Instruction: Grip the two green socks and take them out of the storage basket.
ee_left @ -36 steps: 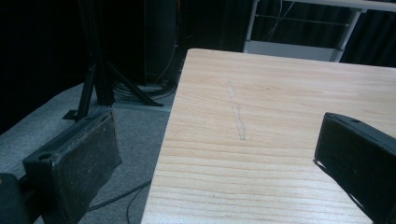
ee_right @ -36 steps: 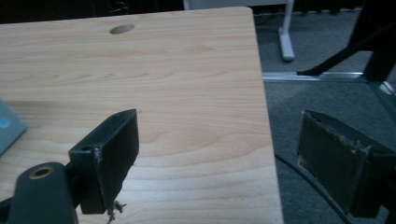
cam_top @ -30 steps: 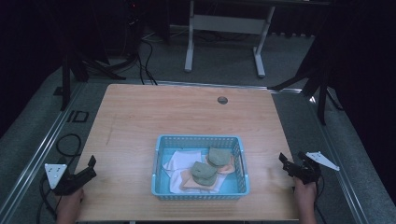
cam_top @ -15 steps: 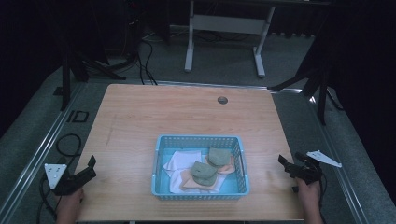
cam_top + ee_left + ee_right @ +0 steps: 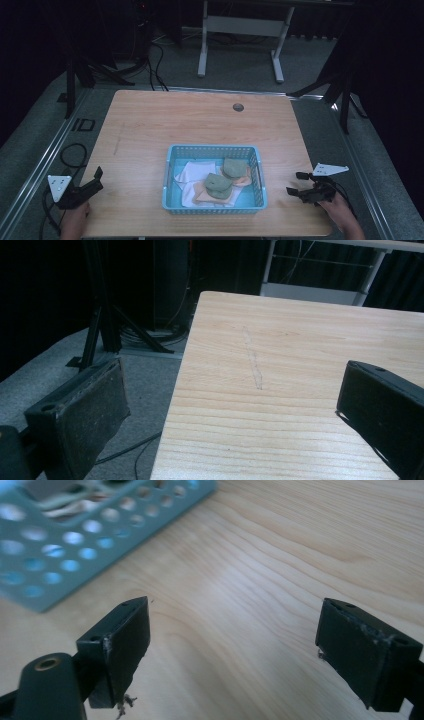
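Dark room, grey carpet floor (image 5: 45, 135), black stands and cables round a light wood bench (image 5: 200, 125). White metal frame (image 5: 240, 30) on the floor behind the far edge. Small round grommet (image 5: 238, 107) in the bench top near the far edge, right of centre.

Blue perforated basket (image 5: 215, 150) sits on the near half of the bench, slightly right of centre. Inside: two green cloths (image 5: 218, 184), one lapping the other, lying on an orange cloth (image 5: 202, 196), with white cloth (image 5: 190, 172) at the basket's left side.

Left tongs (image 5: 95, 179) at the bench's near-left corner, held by a hand (image 5: 75, 222) coming in from the bottom edge; grey three-cornered plate (image 5: 59, 182) on top. Jaws wide apart, nothing between them. Left gripper view: one jaw over the floor off the bench edge, the other over the wood; faint scratch line (image 5: 252, 360) on the bench ahead.

Right tongs (image 5: 295, 183) low over the bench's near-right corner, pointing at the basket, near its right wall but apart from it. Jaws wide, nothing held. Right gripper view: bare wood between the jaws, basket wall (image 5: 75, 540) at upper left, blurred. Hand (image 5: 342, 212) behind the tongs, off the bench's right edge.

Basket lies between the two tongs, well apart from the left one.
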